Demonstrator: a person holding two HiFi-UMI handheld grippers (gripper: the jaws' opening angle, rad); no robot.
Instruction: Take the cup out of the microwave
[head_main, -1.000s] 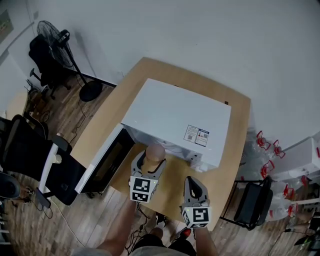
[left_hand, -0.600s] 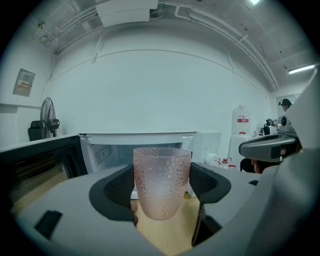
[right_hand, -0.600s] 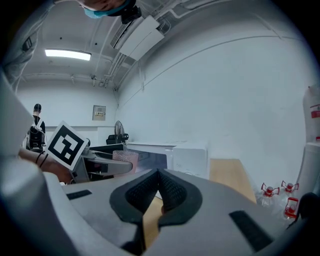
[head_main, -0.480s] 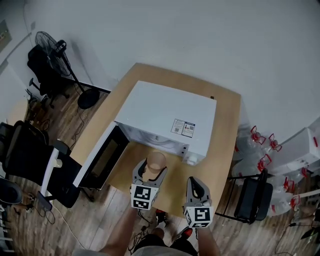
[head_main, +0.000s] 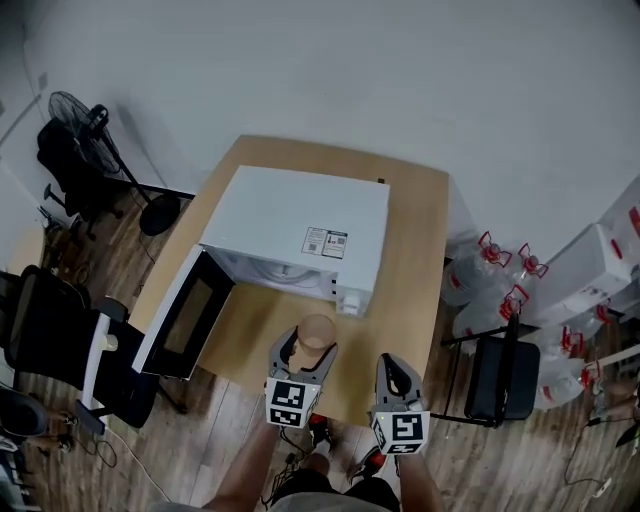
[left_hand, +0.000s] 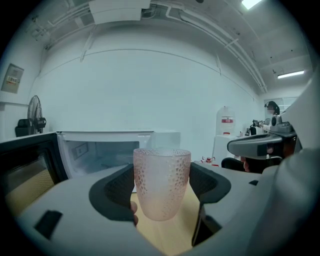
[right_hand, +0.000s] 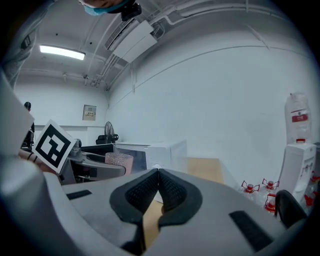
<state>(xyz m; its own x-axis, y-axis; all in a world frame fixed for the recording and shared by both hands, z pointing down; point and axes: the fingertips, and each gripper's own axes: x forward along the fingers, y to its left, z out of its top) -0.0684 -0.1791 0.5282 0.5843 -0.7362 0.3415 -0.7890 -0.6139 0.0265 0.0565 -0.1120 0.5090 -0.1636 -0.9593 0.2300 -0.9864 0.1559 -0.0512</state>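
At the far left the microwave door (head_main: 183, 322) is seen swung wide open, and the cavity of the microwave (head_main: 295, 215) behind it is shown bare in the left gripper view. A second ago the cup (left_hand: 161, 182) was held right at the mouth of that cavity; now it is carried back toward the person and is seen apart from the oven front, over the near part of the table (head_main: 425, 250). By that, the removal itself is judged done, with only the setting down left. The cup is kept upright and is pinched at mid-height by the left gripper (head_main: 305, 347), both dark pads being pressed against its dimpled wall. Whether its base touches the tabletop cannot be told. Further right, the right gripper (right_hand: 158, 192) is held beside it, jaws pressed together, with nothing caught between them.
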